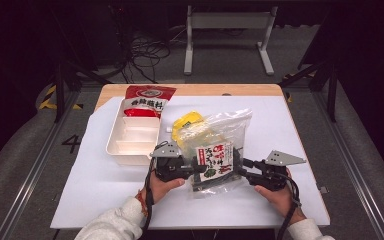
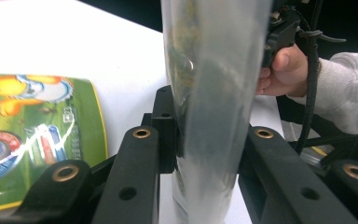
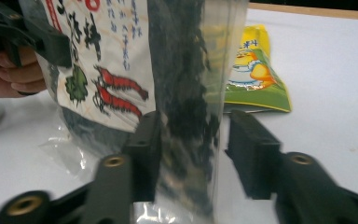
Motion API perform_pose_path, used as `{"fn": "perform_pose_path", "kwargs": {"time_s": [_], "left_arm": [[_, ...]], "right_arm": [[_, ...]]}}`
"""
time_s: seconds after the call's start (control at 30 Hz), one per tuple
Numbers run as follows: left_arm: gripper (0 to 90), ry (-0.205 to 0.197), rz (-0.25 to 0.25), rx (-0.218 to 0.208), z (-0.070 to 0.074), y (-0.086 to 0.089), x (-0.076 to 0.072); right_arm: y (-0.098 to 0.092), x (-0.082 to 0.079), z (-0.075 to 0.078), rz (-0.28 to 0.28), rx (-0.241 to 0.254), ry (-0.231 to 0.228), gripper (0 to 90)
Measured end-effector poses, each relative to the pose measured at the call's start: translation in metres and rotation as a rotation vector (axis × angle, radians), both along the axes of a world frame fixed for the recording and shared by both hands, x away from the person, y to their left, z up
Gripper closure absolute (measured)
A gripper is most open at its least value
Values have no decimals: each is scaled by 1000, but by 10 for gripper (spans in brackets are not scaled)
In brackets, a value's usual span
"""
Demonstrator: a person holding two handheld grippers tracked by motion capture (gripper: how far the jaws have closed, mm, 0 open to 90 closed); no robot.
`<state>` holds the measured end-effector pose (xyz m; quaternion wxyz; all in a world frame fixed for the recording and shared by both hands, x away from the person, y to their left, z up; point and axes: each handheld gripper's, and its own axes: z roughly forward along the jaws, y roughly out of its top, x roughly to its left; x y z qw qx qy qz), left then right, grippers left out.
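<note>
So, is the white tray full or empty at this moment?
Mostly empty: the white tray shows bare compartments in the high view, and the red packet lies over its far end.

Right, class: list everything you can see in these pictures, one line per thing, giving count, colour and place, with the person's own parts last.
Clear seaweed bag: one, see-through with dark contents and a white printed label, near middle of the table, between both claws.
Yellow-green snack pouch: one, lying behind the bag.
Divided tray: one, white, left of centre.
Red packet: one, red and white, resting on the tray's far end.
Table: one, white sheet over a wooden top.
Left claw: black, pressed on the bag's left edge.
Right claw: black, jaws apart around the bag's right edge.
Hands: two, pale sleeves.
</note>
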<state>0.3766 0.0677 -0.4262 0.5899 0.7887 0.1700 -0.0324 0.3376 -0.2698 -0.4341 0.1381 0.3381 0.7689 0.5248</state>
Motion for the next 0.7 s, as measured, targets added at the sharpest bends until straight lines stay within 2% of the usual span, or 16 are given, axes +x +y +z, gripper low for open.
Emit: {"fn": "perform_pose_path", "kwargs": {"time_s": [0.1, 0.23, 0.3, 0.47, 0.57, 0.6, 0.7], "left_arm": [[750, -33, 18, -2, 7, 7, 0], [750, -68, 52, -6, 16, 18, 0], [751, -78, 65, -12, 20, 23, 0], [751, -130, 100, 8, 31, 36, -2], [751, -139, 121, -5, 35, 42, -2], [751, -145, 125, -8, 37, 45, -2], [752, -155, 154, -16, 42, 53, -3]], "right_arm": [[-2, -3, 2, -10, -19, -1, 420], [-4, -7, 4, -19, -50, 3, 367], [-5, -9, 5, -19, -62, 5, 356], [-4, -17, 5, -23, -129, -4, 329], [-4, -21, 5, -19, -135, 1, 326], [-4, -24, 3, -21, -173, 3, 321], [-3, -27, 1, -14, -204, 5, 316]]}}
